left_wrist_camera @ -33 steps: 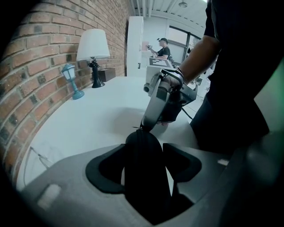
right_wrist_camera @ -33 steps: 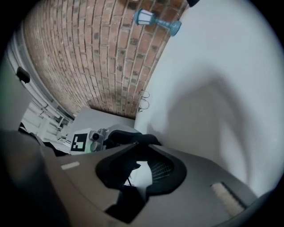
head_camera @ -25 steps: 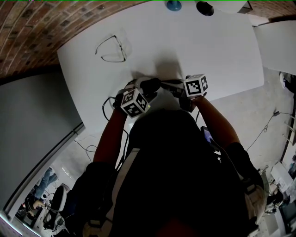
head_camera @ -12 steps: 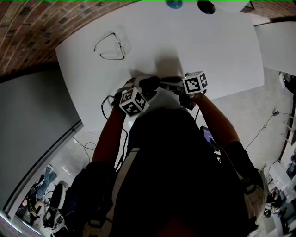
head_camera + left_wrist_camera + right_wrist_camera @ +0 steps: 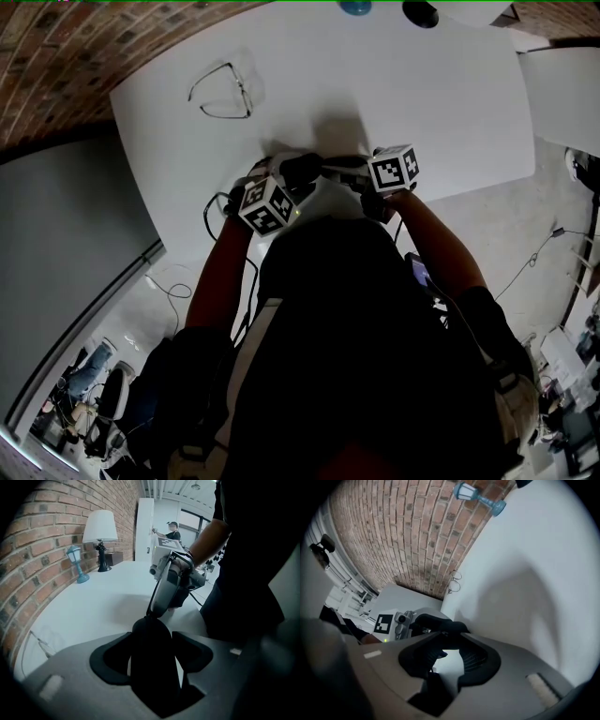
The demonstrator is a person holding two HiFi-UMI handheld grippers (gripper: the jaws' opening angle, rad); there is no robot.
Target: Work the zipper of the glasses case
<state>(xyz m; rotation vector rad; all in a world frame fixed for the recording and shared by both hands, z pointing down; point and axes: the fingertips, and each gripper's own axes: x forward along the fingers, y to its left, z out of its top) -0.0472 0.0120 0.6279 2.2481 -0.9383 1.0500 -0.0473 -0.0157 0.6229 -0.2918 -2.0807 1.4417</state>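
Observation:
The black glasses case point(image 5: 305, 169) is held above the near edge of the white table point(image 5: 422, 84), between my two grippers. My left gripper point(image 5: 286, 183) is shut on it; in the left gripper view the case point(image 5: 152, 663) fills the space between the two pads. My right gripper point(image 5: 345, 172) meets the case's other end point(image 5: 440, 624). Its jaws have just been opening and now stand apart, with white table showing through the gap point(image 5: 451, 645). A small dark tab sits by one pad; I cannot tell whether it is touched.
A pair of clear glasses point(image 5: 223, 94) lies at the table's far left. A small blue lamp figure point(image 5: 75, 562) and a white-shaded lamp point(image 5: 100, 531) stand along the brick wall point(image 5: 408, 536). Cables point(image 5: 220, 211) hang off the near table edge.

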